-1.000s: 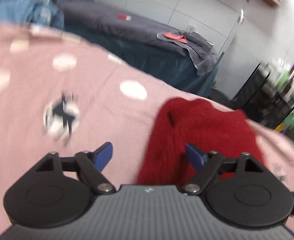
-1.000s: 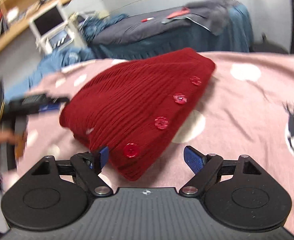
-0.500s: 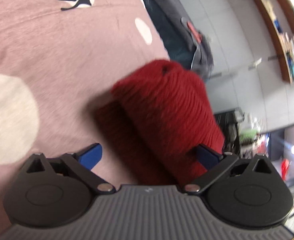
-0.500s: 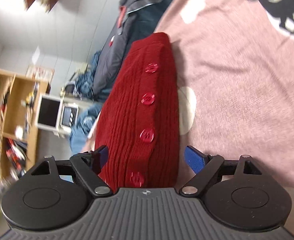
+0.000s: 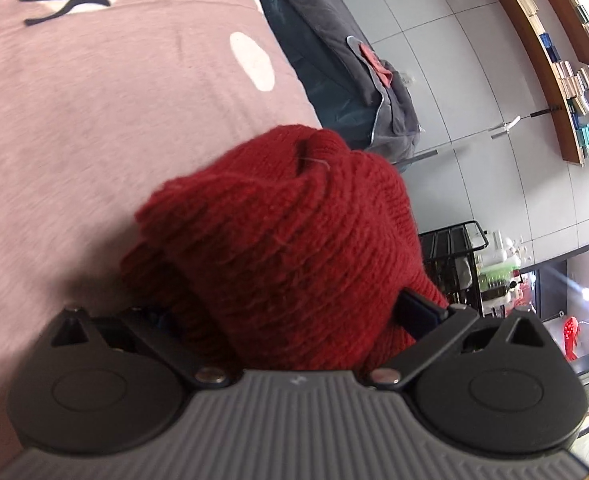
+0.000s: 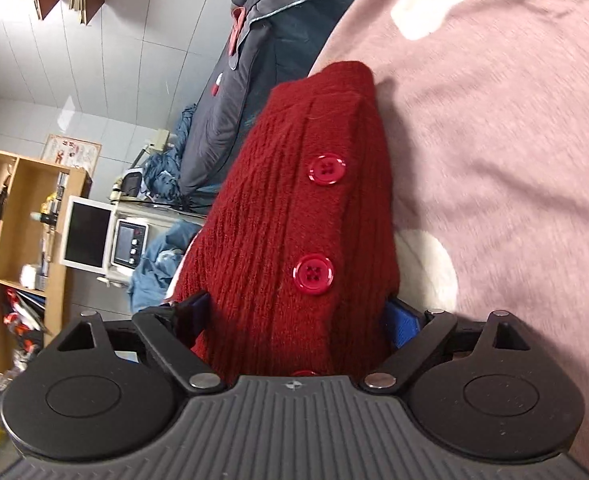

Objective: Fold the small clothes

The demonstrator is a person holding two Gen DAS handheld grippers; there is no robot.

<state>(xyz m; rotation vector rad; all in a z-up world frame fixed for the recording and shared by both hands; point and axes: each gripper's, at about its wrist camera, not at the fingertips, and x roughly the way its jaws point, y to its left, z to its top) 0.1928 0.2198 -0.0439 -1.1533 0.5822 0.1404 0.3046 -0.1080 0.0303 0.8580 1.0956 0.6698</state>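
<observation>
Cardigan: red knit with red buttons, bundled in a thick fold on the pink spotted blanket, which carries a black deer print. It lies between the two grippers, one at each end. Left gripper: fingers spread as wide as they go, straddling the knit; whether the pads press on it cannot be told. Right gripper: fingers likewise apart around the buttoned end; grip cannot be told either. Change: a second ago both grippers sat level and short of the garment; both have since rolled over sideways and dropped onto it, the left opening wider on the way. Judgement: the bundle is now bracketed for a lift or a further fold. Writing: none legible; a wall poster is too small to read.
</observation>
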